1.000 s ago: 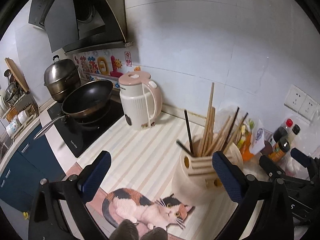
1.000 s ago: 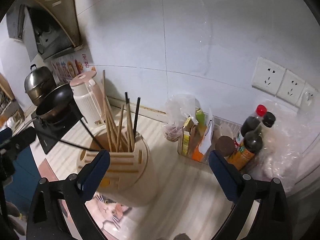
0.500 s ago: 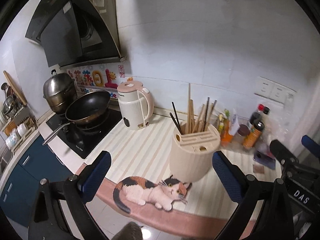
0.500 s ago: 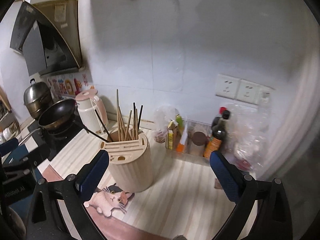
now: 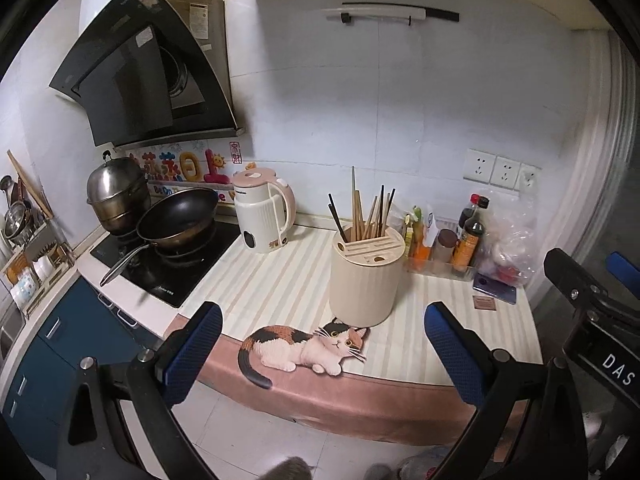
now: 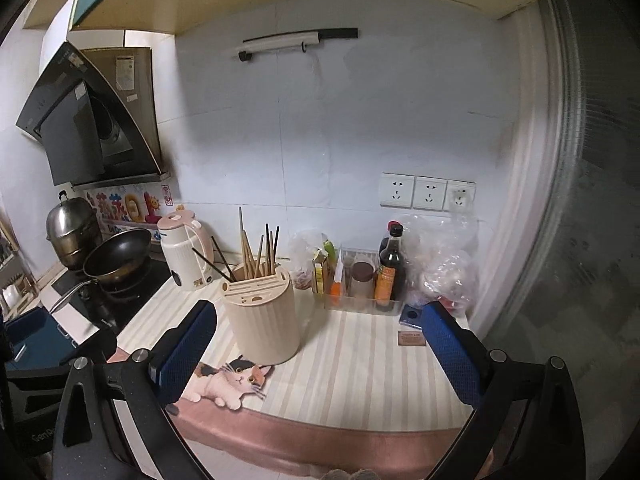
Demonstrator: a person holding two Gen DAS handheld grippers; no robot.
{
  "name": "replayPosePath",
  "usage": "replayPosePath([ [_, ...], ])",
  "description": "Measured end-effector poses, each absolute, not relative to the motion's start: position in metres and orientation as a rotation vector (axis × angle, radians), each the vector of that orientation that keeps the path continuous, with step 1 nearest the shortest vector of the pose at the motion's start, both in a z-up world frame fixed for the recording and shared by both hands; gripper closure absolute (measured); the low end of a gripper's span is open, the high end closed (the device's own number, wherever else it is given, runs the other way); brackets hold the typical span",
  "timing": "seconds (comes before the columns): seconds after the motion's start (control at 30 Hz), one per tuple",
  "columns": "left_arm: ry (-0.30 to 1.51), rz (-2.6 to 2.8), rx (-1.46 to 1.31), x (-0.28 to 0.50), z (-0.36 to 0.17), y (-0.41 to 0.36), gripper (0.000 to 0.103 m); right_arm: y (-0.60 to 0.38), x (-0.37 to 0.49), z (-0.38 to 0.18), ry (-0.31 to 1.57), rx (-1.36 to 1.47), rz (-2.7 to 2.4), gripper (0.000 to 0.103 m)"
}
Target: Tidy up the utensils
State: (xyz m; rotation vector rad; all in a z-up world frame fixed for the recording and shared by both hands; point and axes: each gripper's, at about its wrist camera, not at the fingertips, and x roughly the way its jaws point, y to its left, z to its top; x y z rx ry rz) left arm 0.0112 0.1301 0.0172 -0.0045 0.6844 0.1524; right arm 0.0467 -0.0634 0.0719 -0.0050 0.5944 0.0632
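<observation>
Meanwhile, both grippers hang spread wide and empty off the counter's edge: the left gripper (image 5: 320, 344) and right gripper (image 6: 318, 340) face the holder (image 5: 365, 276) of chopsticks (image 5: 370, 216), well apart, beside a kettle (image 5: 264, 216).

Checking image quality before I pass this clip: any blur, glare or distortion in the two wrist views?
Left wrist view: sharp, strong fisheye bending of the counter edge, black corners; the chopsticks in the utensil holder read crisply. Right wrist view: equally sharp at centre, the right-hand wall smeared and curved, dim even light, no glare; both grippers open and empty.
</observation>
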Motion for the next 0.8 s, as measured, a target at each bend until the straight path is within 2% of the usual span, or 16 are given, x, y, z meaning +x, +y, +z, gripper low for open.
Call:
replayPosePath([
  [0.33, 0.658, 0.179, -0.037, -0.007, 0.027, 0.126, 0.0, -0.077, 0.02, 0.091, 0.574, 0.001, 0.064, 0.0],
  [0.8, 0.666, 0.189, -0.015, -0.005, 0.023, 0.115, 0.0, -0.086, 0.032, 0.088, 0.594, -0.02, 0.092, 0.0],
])
